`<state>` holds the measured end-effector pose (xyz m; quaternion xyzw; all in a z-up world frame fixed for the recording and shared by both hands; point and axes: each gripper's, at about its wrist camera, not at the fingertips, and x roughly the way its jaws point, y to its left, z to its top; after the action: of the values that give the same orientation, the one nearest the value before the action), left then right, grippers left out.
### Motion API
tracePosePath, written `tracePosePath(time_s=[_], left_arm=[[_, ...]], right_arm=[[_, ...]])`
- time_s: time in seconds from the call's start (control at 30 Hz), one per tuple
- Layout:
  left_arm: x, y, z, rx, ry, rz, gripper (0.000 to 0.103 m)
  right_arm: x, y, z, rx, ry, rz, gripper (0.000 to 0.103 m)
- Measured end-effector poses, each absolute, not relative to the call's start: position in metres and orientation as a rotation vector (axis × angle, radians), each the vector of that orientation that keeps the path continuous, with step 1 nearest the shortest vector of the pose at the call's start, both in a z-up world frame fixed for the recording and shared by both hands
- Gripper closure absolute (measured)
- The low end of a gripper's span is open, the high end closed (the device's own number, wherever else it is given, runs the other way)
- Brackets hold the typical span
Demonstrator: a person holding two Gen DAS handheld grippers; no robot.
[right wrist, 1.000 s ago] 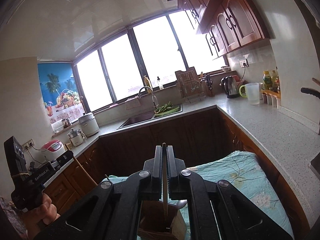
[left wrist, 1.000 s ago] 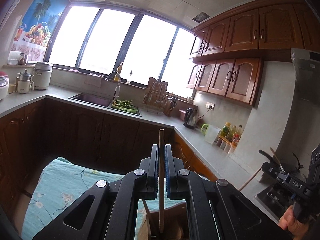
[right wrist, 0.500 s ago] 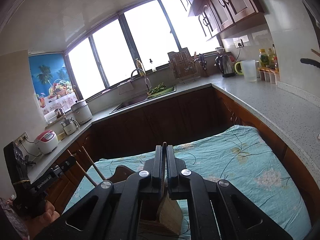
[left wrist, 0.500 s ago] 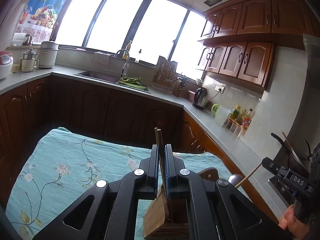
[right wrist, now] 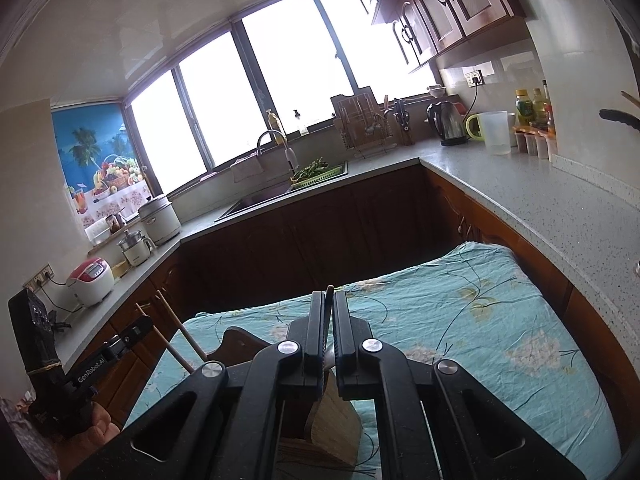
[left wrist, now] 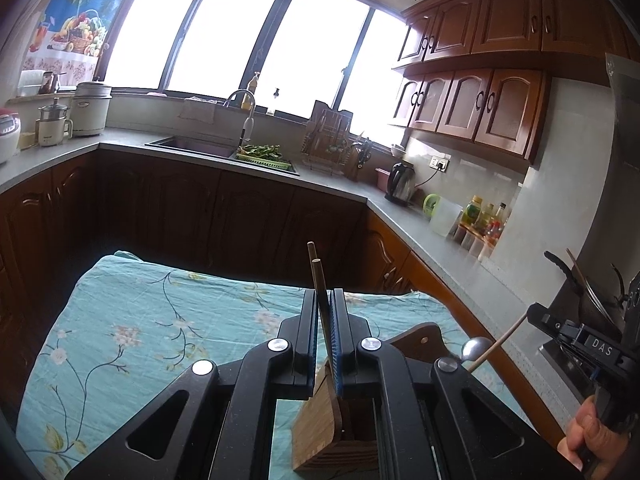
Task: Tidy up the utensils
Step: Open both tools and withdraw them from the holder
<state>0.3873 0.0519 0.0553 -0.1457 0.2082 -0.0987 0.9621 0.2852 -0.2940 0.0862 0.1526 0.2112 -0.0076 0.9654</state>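
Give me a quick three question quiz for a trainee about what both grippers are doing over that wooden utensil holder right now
1. True or false: the left gripper is clamped on a pair of chopsticks.
2. Multiple choice: the wooden holder stands on A) the grey counter, B) the floral cloth, C) the sink.
3. Fill in: the right gripper holds a utensil whose round metal end shows in the left view, so it is a ____.

Key: 1 true; 2 B; 3 spoon.
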Motion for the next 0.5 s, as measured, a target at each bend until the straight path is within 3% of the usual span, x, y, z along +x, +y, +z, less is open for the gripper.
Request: tracePosePath(time_s=[0.13, 0.2, 0.23, 0.27, 0.33, 0.4, 0.47, 0.5], left_arm=[[0.388, 0.051, 0.059, -0.294, 0.433, -0.208, 0.099], [0.385, 0.051, 0.058, -0.295, 0.44, -0.211, 0.093], [0.383, 0.052, 0.059, -0.298, 0.441, -0.212, 0.082], [0.378, 0.054, 0.058, -0.3, 0.436, -0.206, 0.075], [0.37, 0.054, 0.061, -0.3, 0.428, -0.208, 0.068], [0.36, 0.056, 0.062, -0.3, 0.428, -0.2, 0.055], [0.346, 0.06, 0.065, -0.301, 0.408, -0.192, 0.046], [0.339, 0.061, 0.065, -0.3, 0.407, -0.188, 0.043]], right_arm=[[0.285, -0.295, 0.086, 0.314, 0.434, -0.001, 0.094], [0.282, -0.297, 0.087, 0.329, 0.425, -0.003, 0.089], [0.281, -0.299, 0.087, 0.341, 0.423, 0.001, 0.079], [0.278, -0.3, 0.088, 0.354, 0.416, 0.007, 0.06], [0.27, -0.303, 0.091, 0.376, 0.389, 0.009, 0.041], [0.261, -0.304, 0.096, 0.38, 0.363, 0.008, 0.037], [0.249, -0.305, 0.099, 0.386, 0.335, 0.005, 0.019], [0.243, -0.305, 0.101, 0.388, 0.32, 0.004, 0.015]])
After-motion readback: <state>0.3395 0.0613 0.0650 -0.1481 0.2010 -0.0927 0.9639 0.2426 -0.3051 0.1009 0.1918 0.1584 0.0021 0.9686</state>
